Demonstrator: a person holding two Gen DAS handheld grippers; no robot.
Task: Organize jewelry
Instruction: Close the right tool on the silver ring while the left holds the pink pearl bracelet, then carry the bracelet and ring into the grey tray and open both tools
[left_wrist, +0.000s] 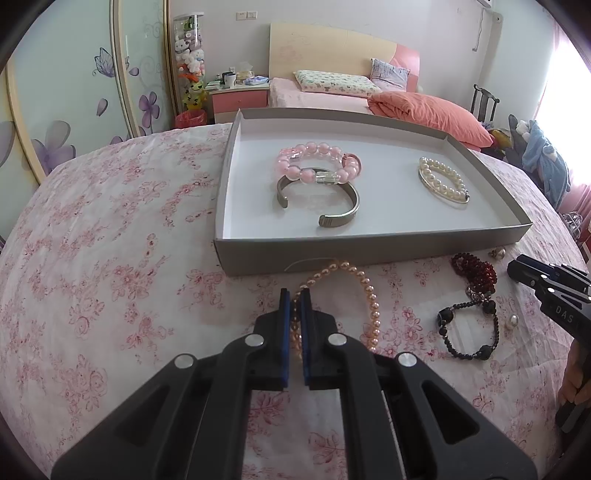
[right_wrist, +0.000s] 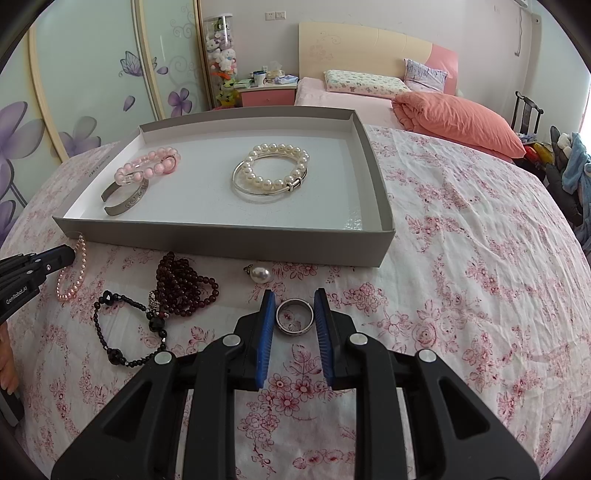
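Observation:
A grey shallow box (left_wrist: 369, 247) (right_wrist: 229, 245) on the flowered cloth holds a pink bead bracelet (left_wrist: 317, 162) (right_wrist: 147, 168), a metal cuff (left_wrist: 343, 214) (right_wrist: 125, 206) and a white pearl bracelet with a silver bangle (left_wrist: 443, 181) (right_wrist: 273, 173). My left gripper (left_wrist: 295, 295) is shut on a peach pearl bracelet (left_wrist: 365, 291) (right_wrist: 70, 280) lying in front of the box. My right gripper (right_wrist: 294, 301) is open around a silver ring (right_wrist: 294, 315) on the cloth; it also shows in the left wrist view (left_wrist: 517, 267).
On the cloth lie a dark red bead strand (right_wrist: 184, 284) (left_wrist: 476, 273), a black bead bracelet (right_wrist: 129, 328) (left_wrist: 469, 328) and a pearl pendant (right_wrist: 259, 275). A bed with pillows (right_wrist: 458, 118) and a wardrobe (right_wrist: 92, 92) stand behind.

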